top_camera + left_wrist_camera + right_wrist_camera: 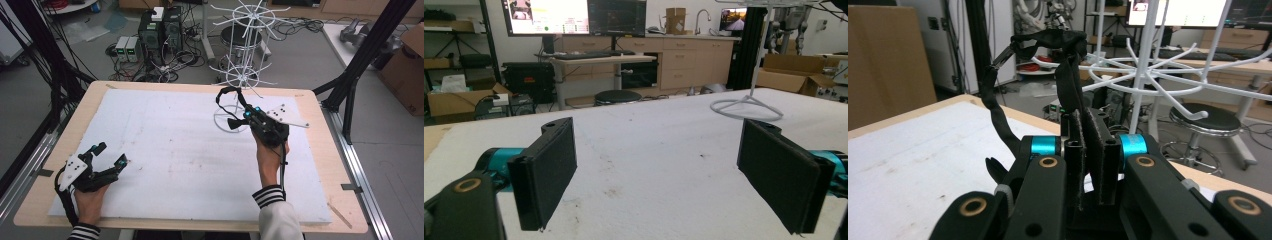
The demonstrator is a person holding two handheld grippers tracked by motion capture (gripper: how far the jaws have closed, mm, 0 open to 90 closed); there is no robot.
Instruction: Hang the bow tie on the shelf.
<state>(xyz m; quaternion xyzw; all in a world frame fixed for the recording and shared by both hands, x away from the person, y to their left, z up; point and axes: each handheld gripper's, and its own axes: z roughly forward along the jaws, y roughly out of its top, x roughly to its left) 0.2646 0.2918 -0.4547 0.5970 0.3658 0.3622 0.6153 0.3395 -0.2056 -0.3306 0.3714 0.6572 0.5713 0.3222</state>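
Observation:
My right gripper [235, 122] is at the back right of the white foam board [170, 155], its jaws pointing left beside the base ring of a white wire rack [246, 47]. It is shut on a black fabric strap [226, 94]. In the right gripper view the strap [1048, 39] rises from between the closed pads [1075, 145] and loops over to the left, close to the rack's arms [1153, 70]. My left gripper [111, 154] rests near the board's front left corner. Its jaws stand wide open with nothing between them [659, 170], facing the rack base [746, 106] far across the board.
The board lies on a wooden table [320, 165]. Black frame posts [367, 47] stand at the table's right, and cables hang at its left. On the floor behind are computer boxes [160, 30], a stool [237, 35] and a cardboard box [407, 65].

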